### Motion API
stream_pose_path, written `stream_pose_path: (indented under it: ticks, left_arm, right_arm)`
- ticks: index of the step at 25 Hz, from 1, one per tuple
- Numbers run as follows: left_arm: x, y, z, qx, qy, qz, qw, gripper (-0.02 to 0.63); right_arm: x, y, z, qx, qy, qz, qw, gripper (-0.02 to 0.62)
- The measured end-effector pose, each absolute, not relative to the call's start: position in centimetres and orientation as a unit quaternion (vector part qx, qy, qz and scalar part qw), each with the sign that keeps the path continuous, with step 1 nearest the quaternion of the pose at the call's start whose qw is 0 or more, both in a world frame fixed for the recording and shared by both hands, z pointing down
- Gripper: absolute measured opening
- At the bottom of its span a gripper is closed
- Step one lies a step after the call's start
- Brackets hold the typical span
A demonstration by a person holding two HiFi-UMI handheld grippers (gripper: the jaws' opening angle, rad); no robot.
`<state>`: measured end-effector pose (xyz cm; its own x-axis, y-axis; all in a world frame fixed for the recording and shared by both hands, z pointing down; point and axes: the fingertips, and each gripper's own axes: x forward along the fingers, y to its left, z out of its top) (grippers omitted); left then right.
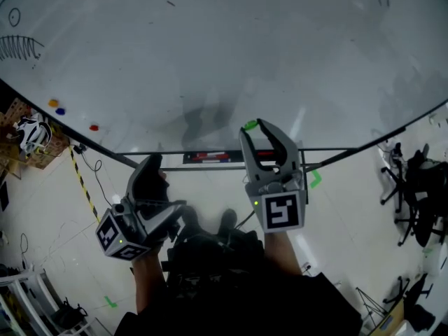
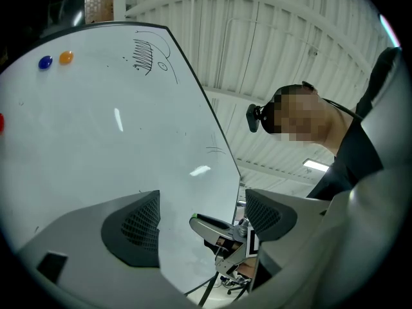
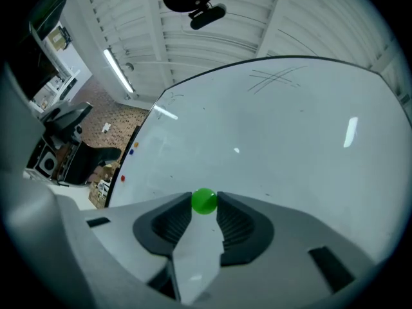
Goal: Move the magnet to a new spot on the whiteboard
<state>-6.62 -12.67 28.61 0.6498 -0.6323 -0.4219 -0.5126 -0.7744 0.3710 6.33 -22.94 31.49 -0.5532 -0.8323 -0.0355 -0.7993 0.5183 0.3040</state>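
Right gripper view: right claw point(image 3: 205, 206) tight on magnet point(image 3: 205, 200) near lower edge of largely bare whiteboard point(image 3: 283, 127); left claw point(image 2: 201, 201) agape.

Floor point(image 1: 56, 243): pale and glossy, with thin loose cables point(image 1: 28, 247) at the left.
Floor marks: a yellow-and-black striped tape line point(image 1: 82, 180); small green tape pieces point(image 1: 110, 302).
Furniture: dark office chairs point(image 1: 413, 187) at the right; cardboard boxes point(image 1: 21, 138) at the left.
Ceiling point(image 2: 257, 37): white ribbed panels on beams.
Light: a long strip lamp point(image 3: 117, 69), lit.

Grey: left tool point(image 1: 155, 162), right tool point(image 1: 256, 124); black ribbed pads point(image 3: 235, 224); marker cubes point(image 1: 282, 212); dark clothing point(image 1: 238, 292).
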Motion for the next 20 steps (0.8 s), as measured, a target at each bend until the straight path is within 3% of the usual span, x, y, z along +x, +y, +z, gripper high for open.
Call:
stream_pose_path:
  ticks: [20]
  left_arm:
    - [-14.2,-16.2,27.5,0.909,-0.273,-0.299,0.101,0.414]
  right_arm:
    - [-0.2,-27.5,29.9,0.571,-0.751,-0.279,0.177,0.15]
